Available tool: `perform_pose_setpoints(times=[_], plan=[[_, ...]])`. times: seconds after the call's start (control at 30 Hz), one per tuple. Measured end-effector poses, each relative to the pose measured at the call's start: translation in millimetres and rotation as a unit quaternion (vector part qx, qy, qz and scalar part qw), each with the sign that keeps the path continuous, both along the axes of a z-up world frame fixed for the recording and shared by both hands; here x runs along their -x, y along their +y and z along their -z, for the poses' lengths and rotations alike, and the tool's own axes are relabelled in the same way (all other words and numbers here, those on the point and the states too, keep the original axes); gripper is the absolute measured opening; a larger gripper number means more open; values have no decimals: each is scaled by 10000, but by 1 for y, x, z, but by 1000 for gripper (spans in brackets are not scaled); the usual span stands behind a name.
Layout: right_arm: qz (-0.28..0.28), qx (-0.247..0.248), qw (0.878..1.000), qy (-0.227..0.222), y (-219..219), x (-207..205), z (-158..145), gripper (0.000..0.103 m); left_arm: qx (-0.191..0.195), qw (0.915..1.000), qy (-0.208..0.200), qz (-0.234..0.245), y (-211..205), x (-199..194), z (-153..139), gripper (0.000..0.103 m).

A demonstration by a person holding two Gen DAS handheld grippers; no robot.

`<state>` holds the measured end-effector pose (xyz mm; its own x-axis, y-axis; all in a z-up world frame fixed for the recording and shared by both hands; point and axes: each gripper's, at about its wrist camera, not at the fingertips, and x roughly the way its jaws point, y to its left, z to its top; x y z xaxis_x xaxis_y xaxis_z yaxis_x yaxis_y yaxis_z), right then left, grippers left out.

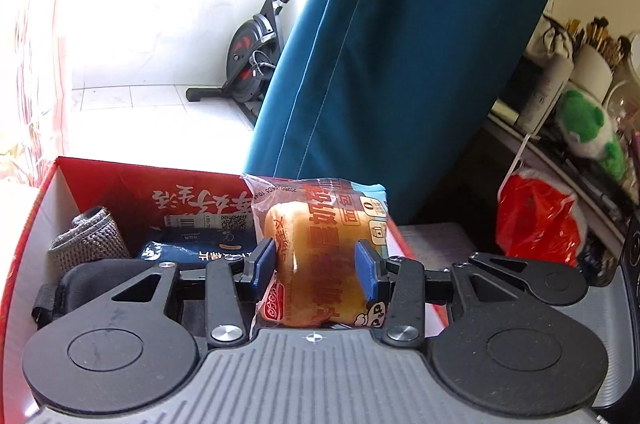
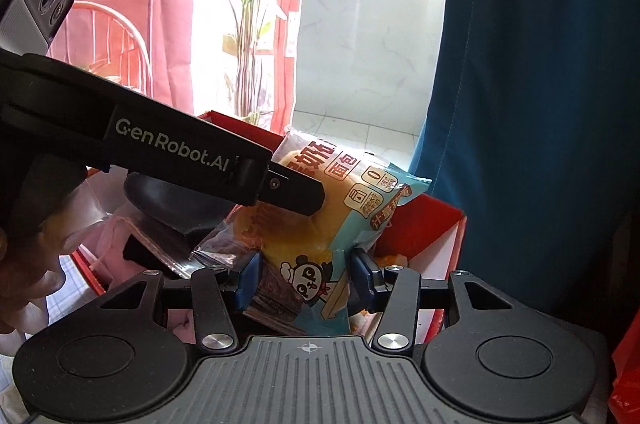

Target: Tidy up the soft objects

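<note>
Gripping one bread pack (image 1: 320, 248) with both grippers, you hold it over the red box (image 1: 132, 192). Your left gripper (image 1: 316, 266) clamps its middle, your right gripper (image 2: 306, 278) its lower end by the panda print. The pack stands on end, its long axis rising away from you. Your left view shows a grey cloth (image 1: 90, 238) and a blue packet (image 1: 196, 250) inside the box; your right view shows the left gripper's arm crossing the pack.
</note>
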<state>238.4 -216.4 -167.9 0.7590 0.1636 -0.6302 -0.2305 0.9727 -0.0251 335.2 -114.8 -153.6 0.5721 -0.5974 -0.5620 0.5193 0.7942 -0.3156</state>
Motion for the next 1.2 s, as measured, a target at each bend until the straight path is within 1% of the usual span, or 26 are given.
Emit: perform_pose_setpoints(times=[0.07,0.13,0.23,0.37,0.47,0.57,0.73,0.83,0.97,1.07,1.2], plan=[[142,40,9999,44,-1,-5,6,42,-42,10000,29,-6,-2,-3,5,47],[403,72,9991,91,-5,-10,9,40,-107,9999,4,-57,0,-3,5,48],[686,-102,9976,63,-15,-12,9,37,-152,9998,-36,-98,9,0,3,48],[654,-118,9978,57,-15,-6,9,37,-341,9990,-268,-131,24,8,-2,48],[621,-181,9979,-31,-12,2,5,37,-387,9982,-443,-140,38,17,-10,48],[569,-256,9979,-146,-7,19,-3,37,-482,9965,-658,-162,52,32,-19,48],[456,-344,9978,-326,7,49,-18,37,-577,9940,-894,-253,75,62,-32,48],[409,-428,9973,-425,18,68,-24,37,-624,9932,-917,-359,90,81,-34,48],[369,-550,9964,-527,32,93,-29,37,-711,9924,-878,-484,110,106,-30,48],[301,-645,9960,-533,44,111,-29,37,-736,9928,-783,-520,123,124,-22,48],[210,-707,9962,-453,60,132,-19,37,-850,9930,-578,-574,140,147,-1,49]])
